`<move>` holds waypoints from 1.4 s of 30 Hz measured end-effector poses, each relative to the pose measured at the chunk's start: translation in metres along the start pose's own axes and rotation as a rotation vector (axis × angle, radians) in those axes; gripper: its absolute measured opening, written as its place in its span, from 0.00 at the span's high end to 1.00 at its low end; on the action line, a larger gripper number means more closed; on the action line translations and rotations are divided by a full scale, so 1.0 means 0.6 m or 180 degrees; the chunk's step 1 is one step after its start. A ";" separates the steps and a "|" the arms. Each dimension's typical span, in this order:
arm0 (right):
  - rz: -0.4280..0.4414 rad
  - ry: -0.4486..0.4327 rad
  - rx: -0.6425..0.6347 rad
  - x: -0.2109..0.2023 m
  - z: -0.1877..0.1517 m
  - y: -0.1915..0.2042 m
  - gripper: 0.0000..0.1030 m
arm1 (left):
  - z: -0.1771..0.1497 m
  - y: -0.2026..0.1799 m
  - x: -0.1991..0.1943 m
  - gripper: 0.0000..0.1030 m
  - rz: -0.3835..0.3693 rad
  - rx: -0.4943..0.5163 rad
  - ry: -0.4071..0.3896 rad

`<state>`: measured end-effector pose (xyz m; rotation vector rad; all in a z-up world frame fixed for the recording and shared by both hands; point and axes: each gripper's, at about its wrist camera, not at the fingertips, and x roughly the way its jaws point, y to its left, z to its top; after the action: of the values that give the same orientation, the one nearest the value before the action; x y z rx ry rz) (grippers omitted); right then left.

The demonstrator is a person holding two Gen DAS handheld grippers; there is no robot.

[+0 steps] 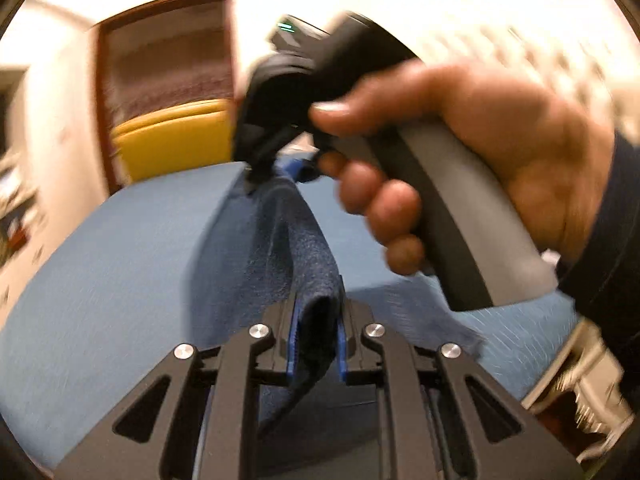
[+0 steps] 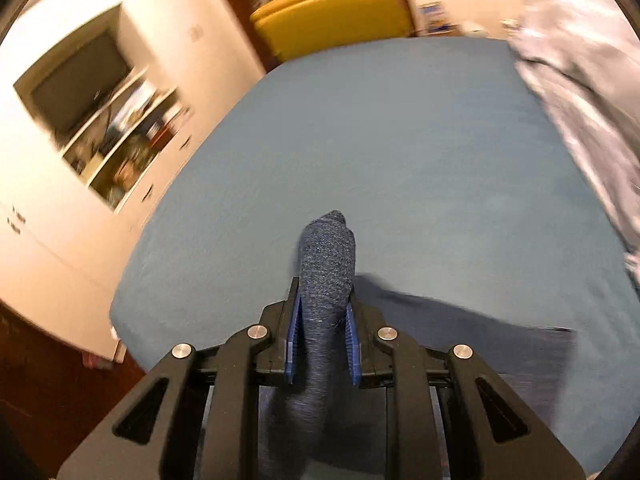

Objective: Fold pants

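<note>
Starting at the left, the left hand-held gripper point(image 1: 316, 336) is clenched on a bunched fold of the dark blue pants point(image 1: 280, 248), with the cloth pinched between its blue pads point(image 1: 294, 344). From that grip the fabric runs up and away as a taut ridge above the blue-covered surface point(image 1: 100, 280), which could be a bed or a padded worktop; the blur does not let me tell which. At the far end of the ridge, in the left wrist view, the right hand-held gripper point(image 1: 256, 176) bites the same fabric. A person's hand point(image 1: 460, 152) wraps the grey and black handle point(image 1: 460, 220) of that gripper, a dark sleeve point(image 1: 616, 240) showing at the wrist.

Moving right, the right wrist view shows its own hand-held gripper point(image 2: 322, 332) clamped on a rolled wad of the pants point(image 2: 326, 264), which sticks up past the blue pads point(image 2: 294, 328) and hangs down between the black finger arms. More dark cloth trails off to the right, low over the blue surface point(image 2: 400, 140). Behind the surface stands a yellow chair point(image 2: 332, 8), with a shelf unit point(image 2: 120, 140) at the left wall. At the far right edge lies a pale grey garment point(image 2: 580, 100), well apart from the pants.
</note>
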<state>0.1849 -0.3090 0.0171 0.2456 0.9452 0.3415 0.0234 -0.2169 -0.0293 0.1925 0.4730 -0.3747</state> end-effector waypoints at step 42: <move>-0.1288 -0.0560 -0.0401 0.068 -0.202 -0.298 0.71 | -0.123 -0.303 0.171 0.37 -0.0275 0.0878 0.0498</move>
<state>0.1385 -0.4507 -0.1446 -0.0334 0.7743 0.0053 0.0062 -0.3950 -0.1597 0.4724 0.5843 -0.5117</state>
